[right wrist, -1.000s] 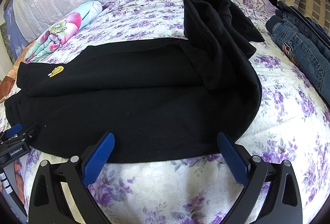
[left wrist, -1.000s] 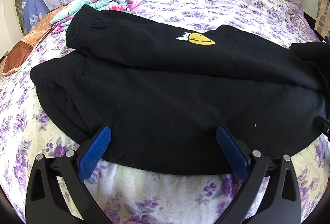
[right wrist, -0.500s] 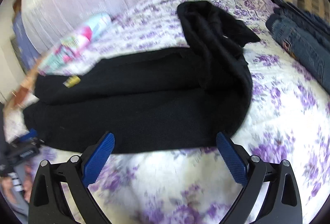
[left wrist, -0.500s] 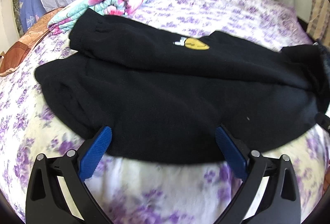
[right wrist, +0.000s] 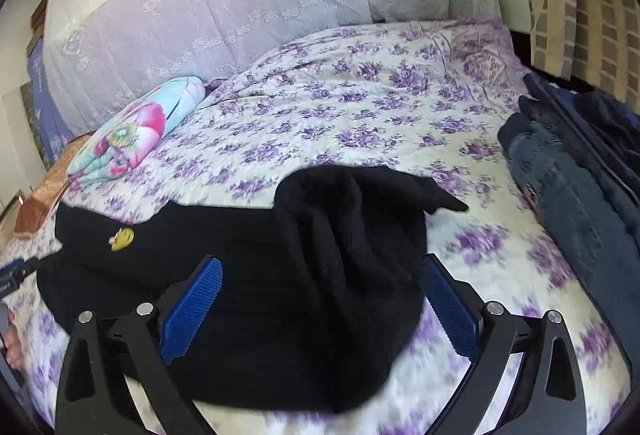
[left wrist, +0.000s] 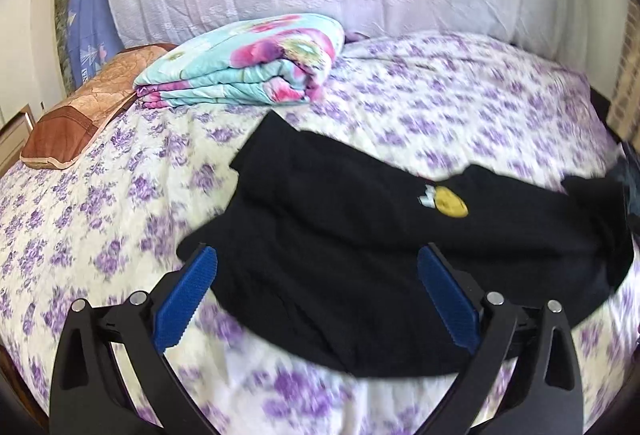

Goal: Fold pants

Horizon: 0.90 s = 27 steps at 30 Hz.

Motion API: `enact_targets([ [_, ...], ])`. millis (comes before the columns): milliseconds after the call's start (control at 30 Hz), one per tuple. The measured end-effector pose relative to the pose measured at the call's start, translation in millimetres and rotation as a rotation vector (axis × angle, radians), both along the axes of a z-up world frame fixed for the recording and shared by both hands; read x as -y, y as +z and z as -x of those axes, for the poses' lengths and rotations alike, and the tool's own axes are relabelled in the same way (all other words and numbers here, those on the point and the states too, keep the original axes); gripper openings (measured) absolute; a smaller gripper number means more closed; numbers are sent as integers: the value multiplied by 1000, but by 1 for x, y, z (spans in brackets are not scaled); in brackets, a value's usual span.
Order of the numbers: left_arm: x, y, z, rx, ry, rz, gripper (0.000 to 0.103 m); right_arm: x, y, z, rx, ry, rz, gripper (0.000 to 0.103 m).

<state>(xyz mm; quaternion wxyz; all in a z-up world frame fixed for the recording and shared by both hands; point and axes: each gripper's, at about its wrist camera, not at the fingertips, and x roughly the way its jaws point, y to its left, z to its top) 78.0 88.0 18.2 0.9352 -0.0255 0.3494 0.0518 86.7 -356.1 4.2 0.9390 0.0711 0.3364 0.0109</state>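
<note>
While the black pants (left wrist: 360,235) lie along the bed's (left wrist: 460,107) near edge, roughly doubled, the left gripper (left wrist: 316,295) hangs spread wide above their left end, holding nothing; the right gripper (right wrist: 320,311), equally agape, hovers over the bunched right end. Judging by this, each must next descend and pinch an end.

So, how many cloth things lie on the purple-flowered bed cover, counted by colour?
Black: 1, the black fleece pants with a yellow smiley patch
Blue: 1, the blue denim jeans pile
Turquoise and pink: 1, the folded floral quilt
Brown: 1, the brown patterned cushion
Total: 4
</note>
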Motion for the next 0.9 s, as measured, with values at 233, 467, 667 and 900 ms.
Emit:
enact_targets([
  [233,-8,-10,-29,-13,29,42,99,2,-21,-67,-131,2,-66,17],
  [467,-37,-9,-33,-15,69,32,99,98,10,-5,81,-162,-325,18],
  [667,-75,-9,-59,-57,123,112,99,128,-41,9,-18,-310,-190,23],
  [900,-84,-12,-99,-99,97,43,99,140,-53,8,-3,-327,-291,32],
])
